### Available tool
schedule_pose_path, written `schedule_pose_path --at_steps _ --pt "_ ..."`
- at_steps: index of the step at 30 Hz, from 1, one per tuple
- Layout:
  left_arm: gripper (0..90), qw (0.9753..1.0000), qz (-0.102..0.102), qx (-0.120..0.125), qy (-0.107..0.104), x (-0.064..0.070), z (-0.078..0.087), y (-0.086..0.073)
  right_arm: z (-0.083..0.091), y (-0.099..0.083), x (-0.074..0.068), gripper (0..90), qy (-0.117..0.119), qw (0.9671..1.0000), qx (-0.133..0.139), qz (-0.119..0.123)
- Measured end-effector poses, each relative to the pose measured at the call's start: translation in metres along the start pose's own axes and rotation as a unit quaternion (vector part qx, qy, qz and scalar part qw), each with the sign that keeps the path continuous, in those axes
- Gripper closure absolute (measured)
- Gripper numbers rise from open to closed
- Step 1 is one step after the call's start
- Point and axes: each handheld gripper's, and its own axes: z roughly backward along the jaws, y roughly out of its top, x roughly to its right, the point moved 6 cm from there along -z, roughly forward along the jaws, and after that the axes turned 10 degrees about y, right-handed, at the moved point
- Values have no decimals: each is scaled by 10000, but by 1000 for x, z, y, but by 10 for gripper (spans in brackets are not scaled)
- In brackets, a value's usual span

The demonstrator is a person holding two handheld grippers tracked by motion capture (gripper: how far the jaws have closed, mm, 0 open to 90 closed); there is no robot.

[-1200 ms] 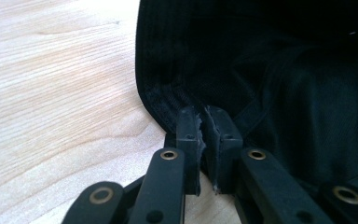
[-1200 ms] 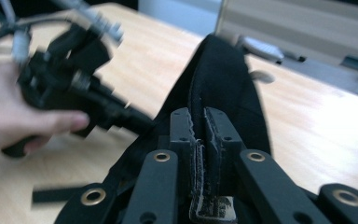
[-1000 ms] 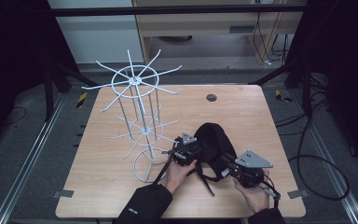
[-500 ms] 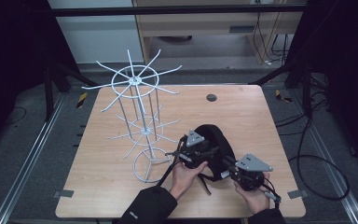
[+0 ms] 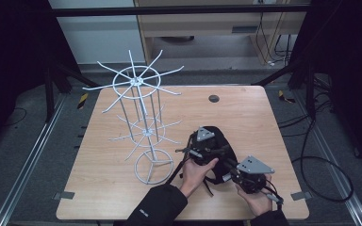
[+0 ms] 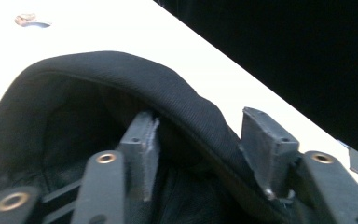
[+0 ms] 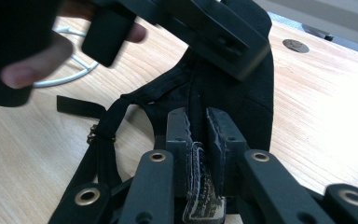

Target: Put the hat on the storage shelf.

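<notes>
Your left hand-held gripper sits over the black cap, which lies on the table right of centre, toward the near edge. In the left gripper view its jaws stand well apart and straddle the cap's curved rim: one jaw is inside the hollow of the cap, the other outside the fabric edge, and neither pad presses the cloth. Your right hand-held gripper lies just right of the left one, nearer to you, pointing left into the cap. In the right gripper view its jaws are nearly together and pinch a thin tab of the cap, whose patterned edge shows between the pads. A black strap with a small brass buckle trails from the cap across the wood toward the left. A white wire rack with spoked arms stands left of the cap, its ring base on the table near your left hand. A small dark round disc lies on the far part of the table, well apart from the cap.
</notes>
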Motion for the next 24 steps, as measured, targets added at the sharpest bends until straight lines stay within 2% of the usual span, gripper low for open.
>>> schedule_pose_path --at_steps 3,7,11,13,14,15,16,17,18,19,22,24 --pt "566 9999 84 -62 -62 2 -3 1 0 0 0 787 8 10000 -7 -11" --pt "620 9998 92 -99 -120 3 -3 2 1 0 1 760 55 9999 25 -80" --pt "695 9996 187 -105 -178 2 -2 4 8 2 0 687 331 9989 130 -295" --pt "722 9996 188 -87 -198 2 0 5 19 5 2 639 373 9982 330 -328" --pt "730 9996 188 -87 -198 2 0 5 19 5 2 639 373 9982 330 -328" --pt "738 9996 143 -85 -217 2 1 5 29 8 7 624 270 9975 525 -382" --pt "738 9996 146 -79 -241 3 2 5 29 8 7 624 270 9975 525 -382" --pt "751 9996 121 -45 -270 5 4 6 39 8 16 606 129 9965 662 -499" --pt "756 9996 121 -45 -270 5 4 6 39 8 16 606 129 9965 662 -499" --pt "764 9994 92 -10 -326 7 7 8 45 5 26 596 -18 9955 710 -625" --pt "784 9993 52 40 -367 9 11 10 46 0 33 586 -115 9952 660 -710" --pt "794 9989 -21 145 -450 14 16 15 44 -7 37 572 -151 9956 533 -762"
